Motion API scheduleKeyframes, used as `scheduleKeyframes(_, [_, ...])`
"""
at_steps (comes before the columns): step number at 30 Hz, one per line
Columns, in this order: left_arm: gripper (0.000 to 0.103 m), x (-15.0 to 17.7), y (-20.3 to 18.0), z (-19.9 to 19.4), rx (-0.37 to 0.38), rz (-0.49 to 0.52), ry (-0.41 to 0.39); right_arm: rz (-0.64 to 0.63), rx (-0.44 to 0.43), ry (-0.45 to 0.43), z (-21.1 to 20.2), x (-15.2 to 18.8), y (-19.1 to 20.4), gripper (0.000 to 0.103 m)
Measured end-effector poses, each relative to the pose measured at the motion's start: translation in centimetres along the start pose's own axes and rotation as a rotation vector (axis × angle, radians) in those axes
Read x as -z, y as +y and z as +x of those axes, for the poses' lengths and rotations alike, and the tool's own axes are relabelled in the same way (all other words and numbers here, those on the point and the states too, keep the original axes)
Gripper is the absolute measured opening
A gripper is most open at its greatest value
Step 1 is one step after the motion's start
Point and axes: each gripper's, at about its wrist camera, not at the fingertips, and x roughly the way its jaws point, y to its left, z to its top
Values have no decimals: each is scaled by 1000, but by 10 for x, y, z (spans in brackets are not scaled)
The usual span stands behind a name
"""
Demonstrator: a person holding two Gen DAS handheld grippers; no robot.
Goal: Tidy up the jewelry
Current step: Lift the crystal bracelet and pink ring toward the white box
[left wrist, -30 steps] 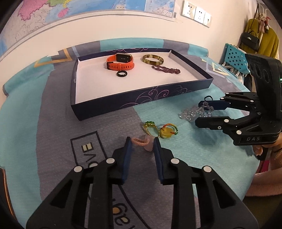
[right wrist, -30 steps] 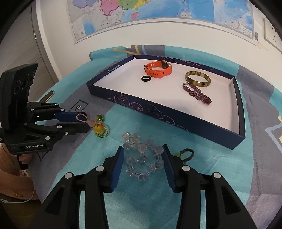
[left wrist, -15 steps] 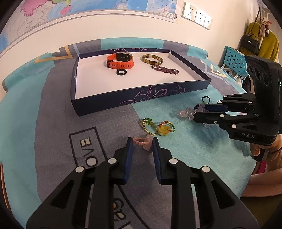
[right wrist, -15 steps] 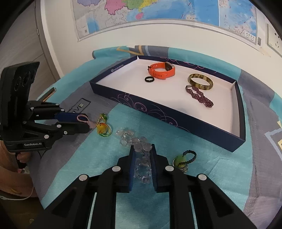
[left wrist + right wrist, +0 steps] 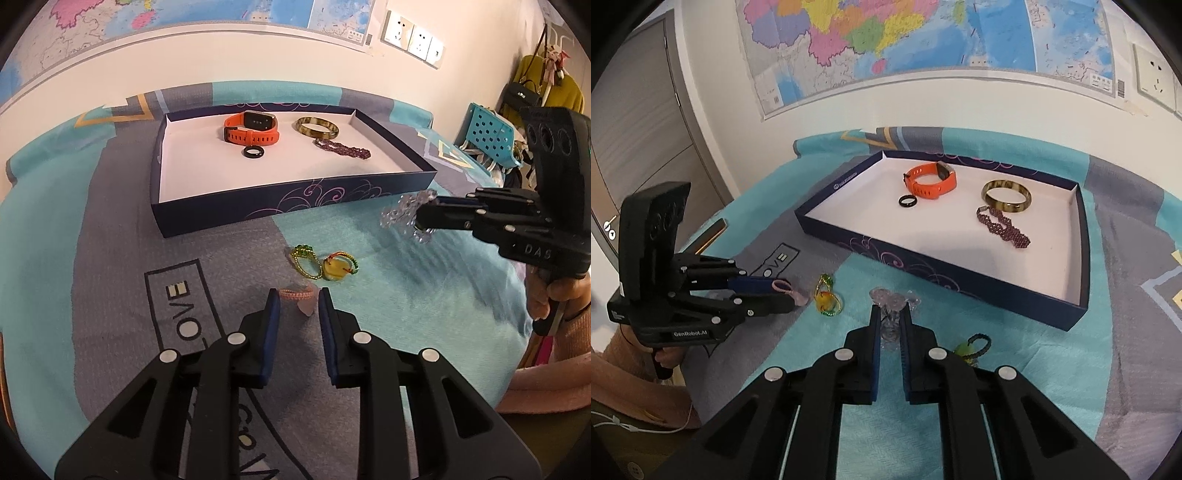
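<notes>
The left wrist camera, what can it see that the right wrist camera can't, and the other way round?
Only the left view shows the blue basket, the bag and the right gripper from outside, shut on the clear bracelet. Only the right view shows the door, the dark bead loop and the left gripper from outside at the pink bracelet. Both show the box, orange watch, ring and bangle.
</notes>
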Motion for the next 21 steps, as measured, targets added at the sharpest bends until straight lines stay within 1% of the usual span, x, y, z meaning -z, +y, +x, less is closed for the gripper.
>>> scheduleKeyframes(6, [23,-2,-3,6,-6,18,8,10,-2,11,3,4,-2,8])
scheduleKeyframes(14, [19,-1,-1,3,3,0,0,19,-5,0,1,3,-4,8])
scheduleKeyframes(21, [19,0,0,-2,9,-9,-12,25,-6,-16,-2,-1,-7,8])
